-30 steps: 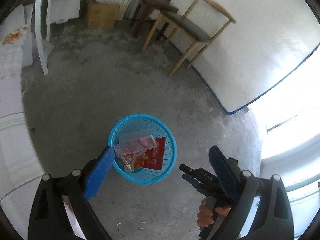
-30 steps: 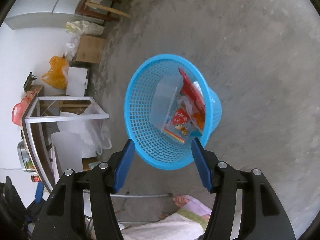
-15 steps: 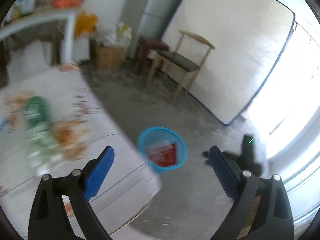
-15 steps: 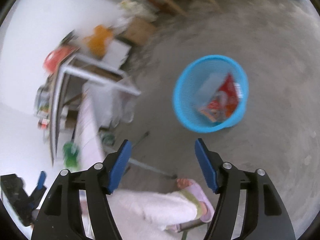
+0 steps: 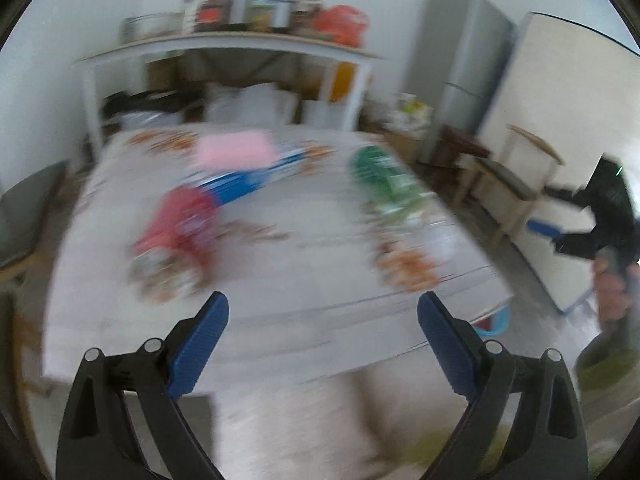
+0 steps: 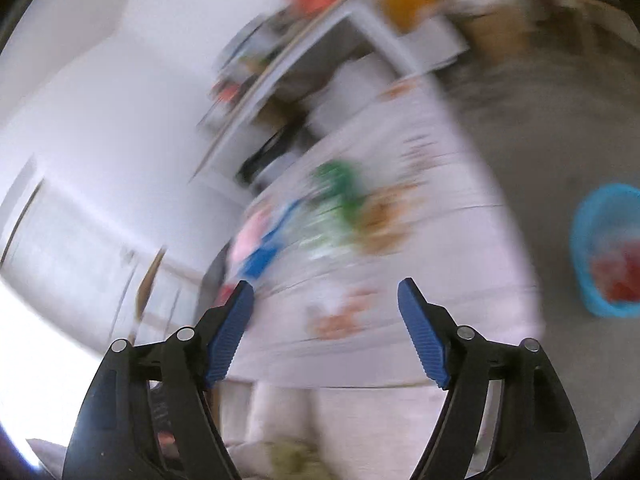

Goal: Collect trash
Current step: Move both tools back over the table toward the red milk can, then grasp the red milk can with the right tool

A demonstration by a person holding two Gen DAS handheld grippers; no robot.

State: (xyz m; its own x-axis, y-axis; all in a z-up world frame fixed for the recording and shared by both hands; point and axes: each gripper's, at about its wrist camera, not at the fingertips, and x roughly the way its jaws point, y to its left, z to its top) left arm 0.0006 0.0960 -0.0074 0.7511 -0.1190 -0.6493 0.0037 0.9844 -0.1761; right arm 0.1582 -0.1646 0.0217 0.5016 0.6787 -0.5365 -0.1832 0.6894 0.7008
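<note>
Both views are smeared by motion. My left gripper is open and empty, facing a white table. On the table lie a red wrapper, a green wrapper, a pink and blue item and orange scraps. My right gripper is empty, its jaws opening, over the same table. The green wrapper lies ahead of it. The blue basket with red trash inside stands on the floor at the right. In the left wrist view the right gripper shows at the far right, held by a hand.
A white shelf table loaded with bags and boxes stands behind the table. A grey fridge and a wooden chair are at the right. The basket's rim peeks from under the table edge.
Both grippers swung away from the blue basket on the floor, rose, and now face the table with the wrappers. The right view has rolled, and the right jaws stand wider than before.
</note>
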